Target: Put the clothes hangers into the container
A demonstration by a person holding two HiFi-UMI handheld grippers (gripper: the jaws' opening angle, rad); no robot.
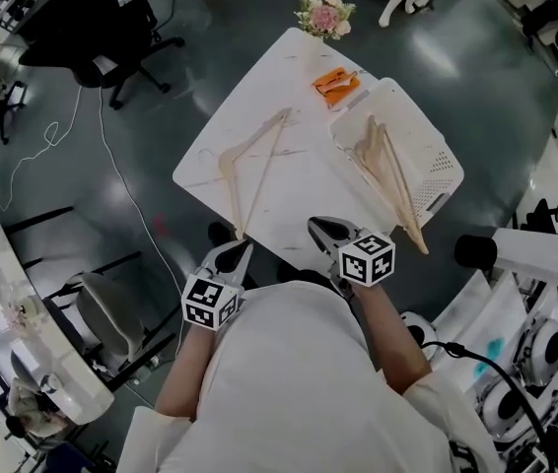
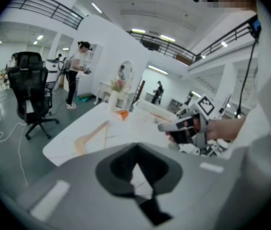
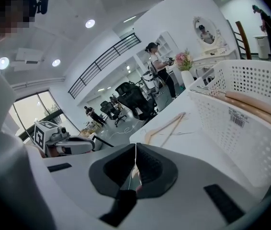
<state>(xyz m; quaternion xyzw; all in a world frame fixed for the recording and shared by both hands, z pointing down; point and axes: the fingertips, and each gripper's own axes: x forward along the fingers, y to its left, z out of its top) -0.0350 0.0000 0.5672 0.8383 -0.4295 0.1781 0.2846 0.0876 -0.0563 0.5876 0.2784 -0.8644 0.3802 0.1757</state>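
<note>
- Left gripper (image 1: pixel 243 244): jaws closed tip to tip with nothing between them. It sits low at the near edge of the surface (image 1: pixel 304 205) and is angled down toward the hanger (image 1: pixel 228 164), whose near end lies just ahead of the jaws. This reads as an approach stance; the jaws must open before any grasp.
- Right gripper (image 1: pixel 316 227): jaws shut and empty. Bare surface lies ahead of them, and the basket (image 1: pixel 445 161) is just to their right. It is probably waiting near the drop-off side.
- Hanger: wooden, lying flat on the surface, well left of the right jaws and apart from the basket. It is not yet stowed.
- Basket: white with perforated walls. It holds a few stowed hangers (image 1: pixel 385 170), exact number unclear. They lie slantwise with their ends over the near rim, probably because they are too long to lie flat inside.
- Beyond the basket and far from both jaws are an orange item (image 1: pixel 336 85), whose kind is unclear, and flowers (image 1: pixel 323 13).
</note>
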